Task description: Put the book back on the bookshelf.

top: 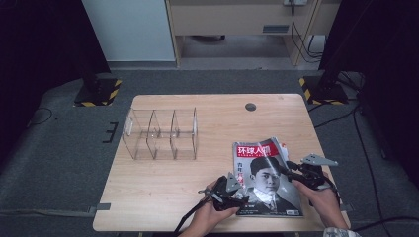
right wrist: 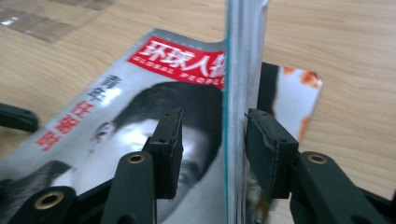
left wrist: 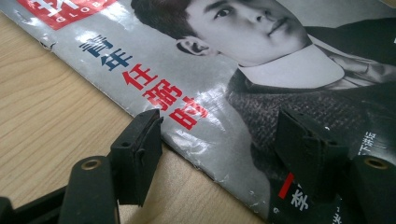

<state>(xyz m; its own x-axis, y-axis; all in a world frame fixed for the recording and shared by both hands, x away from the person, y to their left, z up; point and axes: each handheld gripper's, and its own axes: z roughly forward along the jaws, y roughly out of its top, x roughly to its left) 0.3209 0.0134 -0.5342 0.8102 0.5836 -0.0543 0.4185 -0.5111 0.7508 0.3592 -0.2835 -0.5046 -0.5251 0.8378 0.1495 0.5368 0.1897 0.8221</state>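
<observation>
**Magazine edge lifted between the right jaws, left jaws spread over the cover**

A magazine (top: 264, 177) with a red title band and a black-and-white portrait is seen in the lower right of the high view, lying on the wooden table (top: 173, 187) close to its near edge. A clear plastic organizer (top: 160, 134) with several compartments is placed in the upper left part of the tabletop, well apart from the magazine.

The left gripper (top: 232, 195) is held at the lower left corner of the magazine in the high view. In the left gripper view, its jaws are seen apart: one pad (left wrist: 140, 149) is positioned over the bare wood just beside the magazine's edge, the other over the printed cover at the right of the frame. Nothing is clamped between them.

The right gripper (top: 296, 170) is held at the right edge of the magazine in the high view. In the right gripper view, a thin bundle of pages (right wrist: 240, 116) is raised upright through the middle of the frame, between the two jaws. The right pad is seen touching or nearly touching the pages, while a clear gap is left between the pages and the left pad, so the pages are not pinched from both sides. The rest of the cover is seen lying flat behind, at the left of that frame.
</observation>
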